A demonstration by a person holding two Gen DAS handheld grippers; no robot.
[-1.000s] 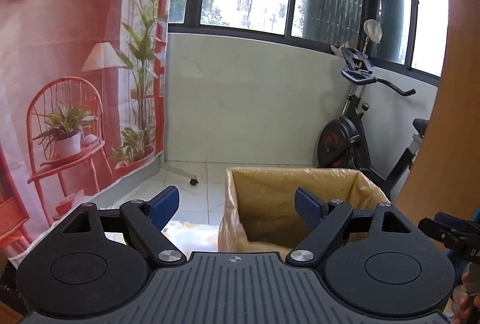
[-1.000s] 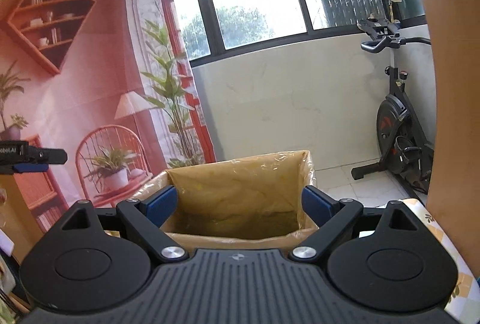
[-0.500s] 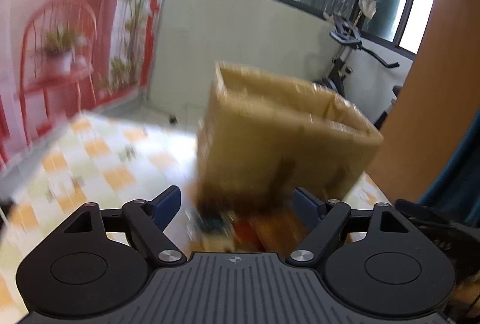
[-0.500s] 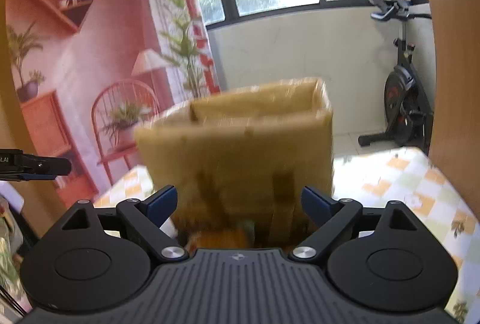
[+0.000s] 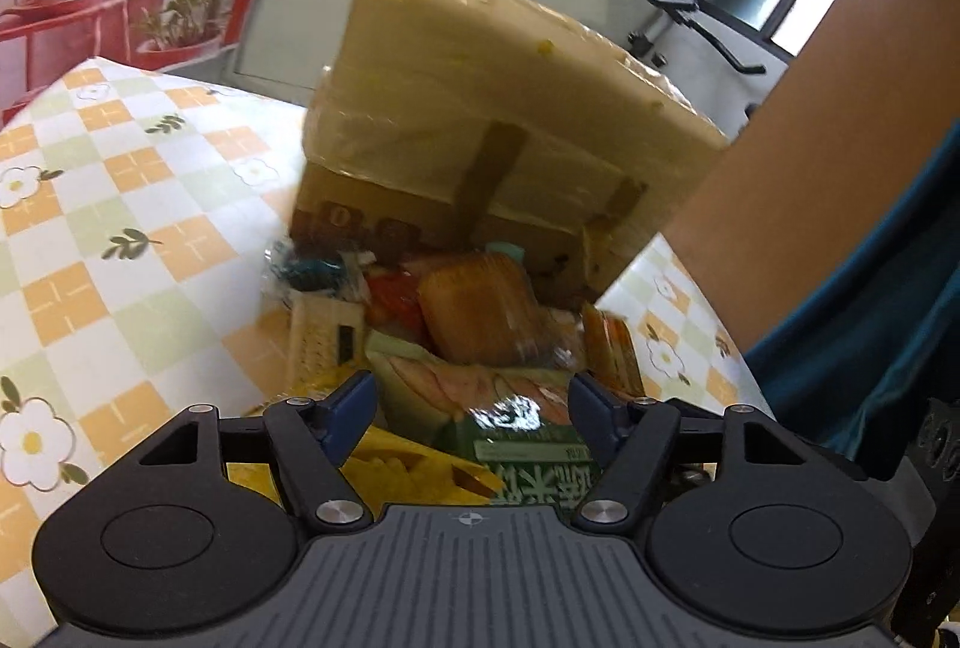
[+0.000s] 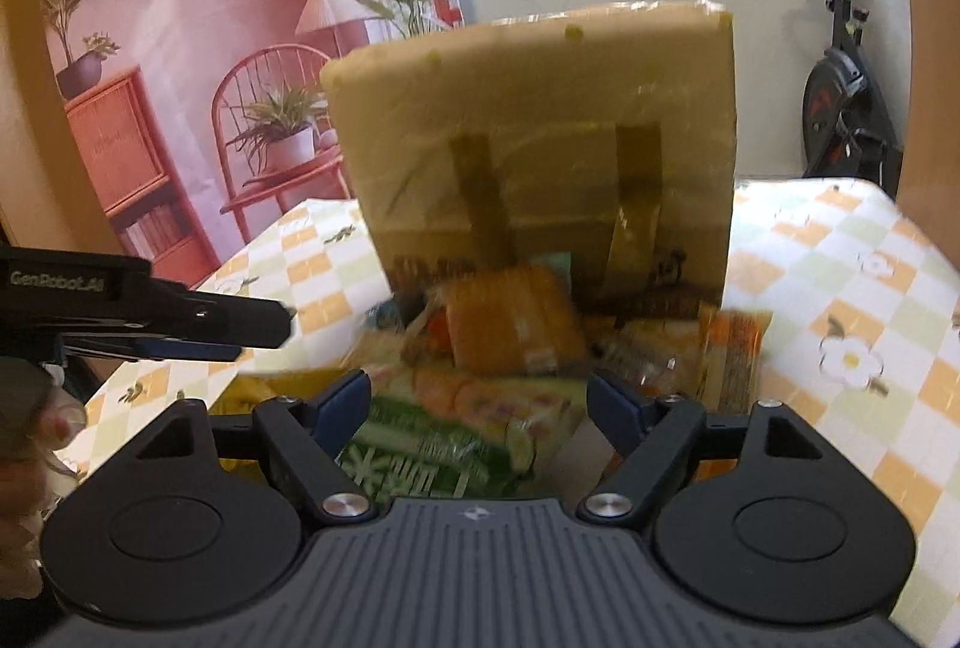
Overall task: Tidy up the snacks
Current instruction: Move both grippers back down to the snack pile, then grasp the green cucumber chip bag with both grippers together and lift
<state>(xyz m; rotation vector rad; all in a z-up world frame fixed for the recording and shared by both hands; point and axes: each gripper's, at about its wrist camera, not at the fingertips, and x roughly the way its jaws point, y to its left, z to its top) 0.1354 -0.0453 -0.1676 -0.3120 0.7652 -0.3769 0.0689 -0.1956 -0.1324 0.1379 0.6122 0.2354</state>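
Between the blue pads of the left gripper (image 5: 471, 417), whose jaws have just been narrowing around nothing, lies the green packet (image 5: 516, 444). The right gripper (image 6: 477, 411) likewise grips nothing. At twelve o'clock the snack pile (image 6: 516, 330) lies unsorted before the cardboard box (image 6: 540, 132).

Cardboard box (image 5: 480, 108) stands on the surface (image 5: 120, 204). Snack packets (image 5: 480, 312) heaped on the surface, before the box, touching its near wall. Exercise bike (image 6: 840, 108) behind, right.
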